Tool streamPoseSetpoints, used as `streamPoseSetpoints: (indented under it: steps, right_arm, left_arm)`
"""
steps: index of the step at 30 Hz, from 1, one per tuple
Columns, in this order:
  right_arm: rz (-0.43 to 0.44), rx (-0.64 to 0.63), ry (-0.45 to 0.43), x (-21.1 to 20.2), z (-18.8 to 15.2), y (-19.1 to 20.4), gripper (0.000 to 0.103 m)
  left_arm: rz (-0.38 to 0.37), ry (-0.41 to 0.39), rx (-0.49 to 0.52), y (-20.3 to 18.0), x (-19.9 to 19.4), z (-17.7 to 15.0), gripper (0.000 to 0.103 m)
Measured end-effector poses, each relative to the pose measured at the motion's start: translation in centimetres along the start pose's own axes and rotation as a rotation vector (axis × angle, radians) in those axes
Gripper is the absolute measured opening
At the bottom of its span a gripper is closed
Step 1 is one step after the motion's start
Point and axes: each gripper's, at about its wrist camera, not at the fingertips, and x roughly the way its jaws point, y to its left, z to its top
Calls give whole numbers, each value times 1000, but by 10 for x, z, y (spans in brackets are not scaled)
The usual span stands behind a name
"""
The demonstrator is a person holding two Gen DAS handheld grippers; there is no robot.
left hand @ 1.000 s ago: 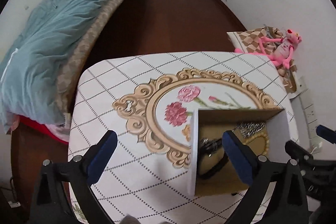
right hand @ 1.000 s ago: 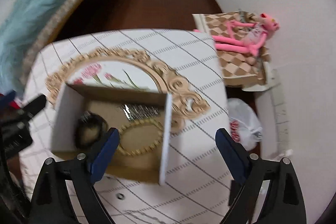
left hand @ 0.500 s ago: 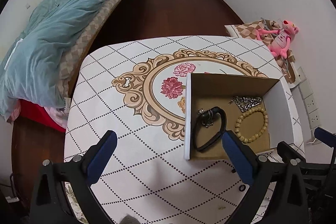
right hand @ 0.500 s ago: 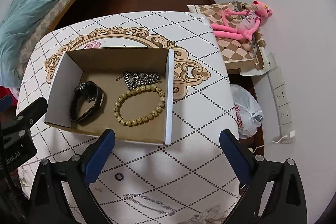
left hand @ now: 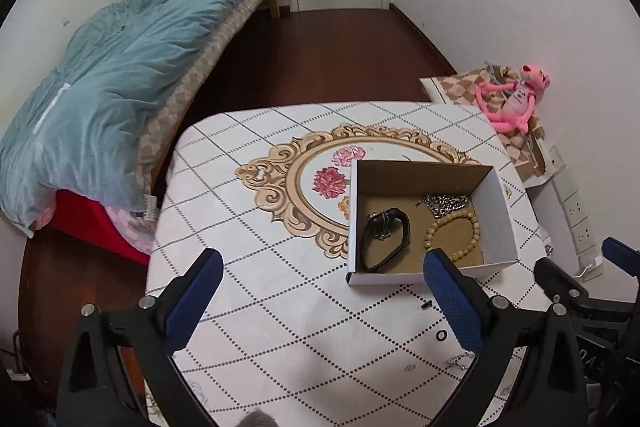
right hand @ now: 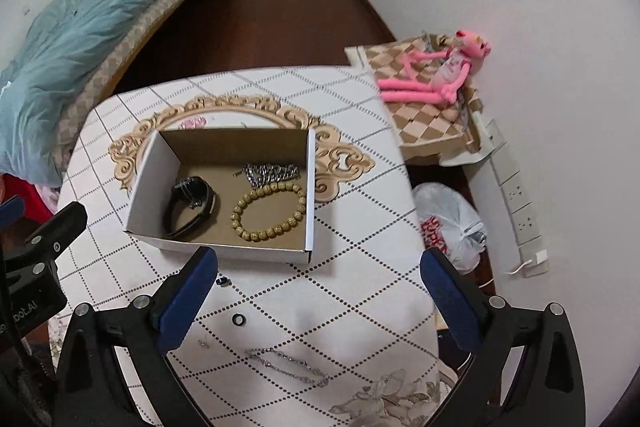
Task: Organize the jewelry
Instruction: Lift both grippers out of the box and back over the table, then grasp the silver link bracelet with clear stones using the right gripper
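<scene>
While your left tongs (left hand: 324,281) and right tongs (right hand: 316,281) both hover above the counter (right hand: 360,227) with their blue pads spread wide and nothing between them, the cardboard box (right hand: 310,195) sits ahead of each. From your right wrist view it lies just beyond the left pad, toward the left of centre; from your left wrist view it lies to the right, with its near wall just behind the right pad.

Inside the box you have a black band (right hand: 192,203) on the left, a beaded bracelet (right hand: 268,213) on the right and a heap of silver chain (right hand: 268,173) behind the beads, touching them.

Outside the box, on the near counter, a small black ring (right hand: 239,319) lies between your right tongs' pads. A tiny dark piece (right hand: 222,281) lies just beside the left pad, and a thin silver chain (right hand: 288,367) stretches out closer to you.

As for writing, the casing of your left tongs at the left edge of the right wrist view carries pale letters, mirrored and too cut off to read. A white plastic bag (right hand: 452,223) on the floor right of the counter bears red print that you cannot make out.
</scene>
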Motion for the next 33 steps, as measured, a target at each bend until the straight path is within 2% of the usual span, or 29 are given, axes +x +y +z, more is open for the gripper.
streamPoseSetpoints:
  steps: [10,16,20,24,33]
  right_arm:
    - [-1,7,-111,-63,-12,2,103]
    - [22,19,-134,-81,-19,5,103]
    - [63,56,-124,-83,-28,-1,103]
    - [109,113,-81,-72,-45,-19,103]
    - [58,276,160,8,-130,-72,100]
  left_arm:
    - [-10,-73,-20,6,-51,-9,102]
    - [-17,-100,-23,9,-69,-12,102]
    - [3,-85,-38,10,-70,-19,102]
    - [26,-55,-27,7,-58,-39,102]
    - [46,105,-6,-12,-4,-101,102]
